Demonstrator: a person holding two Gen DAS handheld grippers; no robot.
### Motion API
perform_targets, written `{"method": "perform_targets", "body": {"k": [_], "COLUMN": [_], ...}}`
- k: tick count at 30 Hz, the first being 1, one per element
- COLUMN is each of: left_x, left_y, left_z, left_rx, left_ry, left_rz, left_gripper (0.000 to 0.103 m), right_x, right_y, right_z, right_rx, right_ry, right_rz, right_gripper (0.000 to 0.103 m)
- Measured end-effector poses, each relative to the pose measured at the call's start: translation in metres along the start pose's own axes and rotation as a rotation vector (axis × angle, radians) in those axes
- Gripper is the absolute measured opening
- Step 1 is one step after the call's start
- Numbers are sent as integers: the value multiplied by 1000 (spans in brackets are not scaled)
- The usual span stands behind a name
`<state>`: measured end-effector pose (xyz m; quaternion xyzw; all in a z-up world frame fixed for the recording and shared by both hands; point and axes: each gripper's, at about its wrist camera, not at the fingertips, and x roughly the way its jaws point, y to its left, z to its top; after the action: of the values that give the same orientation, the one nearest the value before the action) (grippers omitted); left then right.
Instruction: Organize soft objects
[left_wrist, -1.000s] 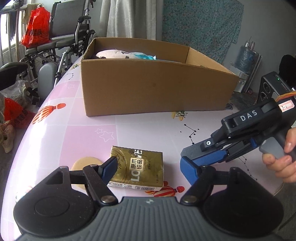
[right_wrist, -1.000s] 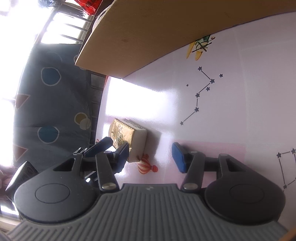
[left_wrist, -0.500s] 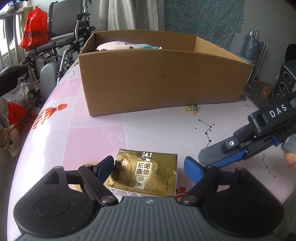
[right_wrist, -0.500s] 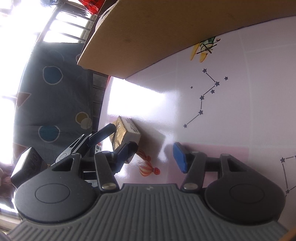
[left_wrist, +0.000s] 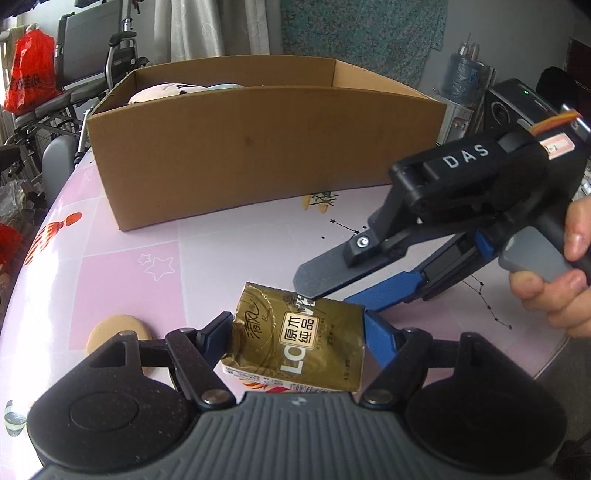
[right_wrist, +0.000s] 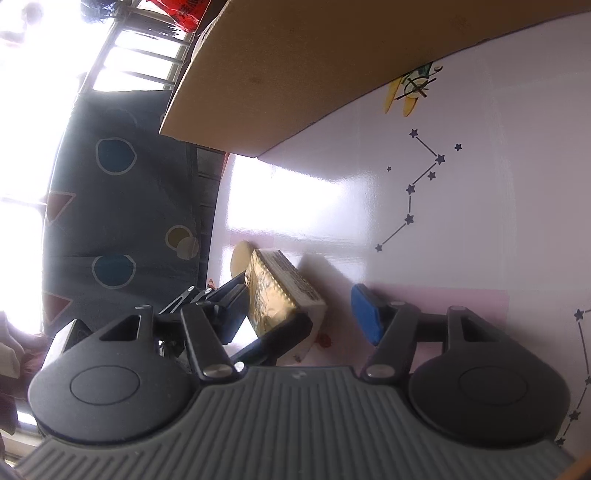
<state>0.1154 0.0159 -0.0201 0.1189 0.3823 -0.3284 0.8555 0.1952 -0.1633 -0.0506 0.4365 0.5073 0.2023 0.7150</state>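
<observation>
A gold tissue pack (left_wrist: 295, 343) sits tilted between my left gripper's (left_wrist: 297, 332) fingers, just above the pink tablecloth (left_wrist: 207, 236). The jaws are closing, and the pads press its crumpled left end and its right edge. My right gripper (left_wrist: 332, 291), held by a hand (left_wrist: 554, 284), reaches in from the right. Its jaws are opening and straddle the pack's far corner without pressing. In the right wrist view the pack (right_wrist: 280, 291) stands on edge between the right gripper's (right_wrist: 299, 314) spread fingers. The cardboard box (left_wrist: 258, 155) behind holds plush toys (left_wrist: 162, 92).
A tan round disc (left_wrist: 118, 328) lies on the table left of the pack. A wheelchair (left_wrist: 92, 74) and a red bag (left_wrist: 29, 70) stand beyond the table's left edge. A speaker (left_wrist: 517, 103) is at the right. The box wall (right_wrist: 314, 74) is close ahead.
The pack lay flat on the table; now it is tilted up between my left fingers, which moved in around it. My right jaws have spread wider.
</observation>
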Motion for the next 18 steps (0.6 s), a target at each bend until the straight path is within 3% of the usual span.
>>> {"method": "perform_targets", "body": {"k": [3,5,7,8,9,14,15,16,18], "left_x": [4,0,-3,-2,0,4,4,2,0], "left_y": [-16,-19,-20,-19,-18,-16,-17,-19,-19], "left_z": [-5,-8,-13,-15,-17,-15,-15,-15,-14], "left_rx": [89,112,126,125,119,75,82,89,87], "left_ry": [19,20,23,32,46,53,50,48,52], "left_rz": [20,42,38,34,23,27,42,51,52], "left_gripper": [80,88,88,85,75,74,73,73,72], "right_x": [3,4,6,9,11,31,35,38,38], "right_y": [1,3,9,14,20,66,75,82,86], "right_z": [2,4,7,8,8,-4,-11,-16,-19], "right_rx": [-22,-44,-95,-138,-180,-548,-624,-700,-730], "right_ry": [29,50,80,100,120,243,250,241,230], "right_rz": [15,7,-10,-24,-38,-181,-222,-282,-316], "right_gripper": [64,64,64,65,66,73,70,49,47]}}
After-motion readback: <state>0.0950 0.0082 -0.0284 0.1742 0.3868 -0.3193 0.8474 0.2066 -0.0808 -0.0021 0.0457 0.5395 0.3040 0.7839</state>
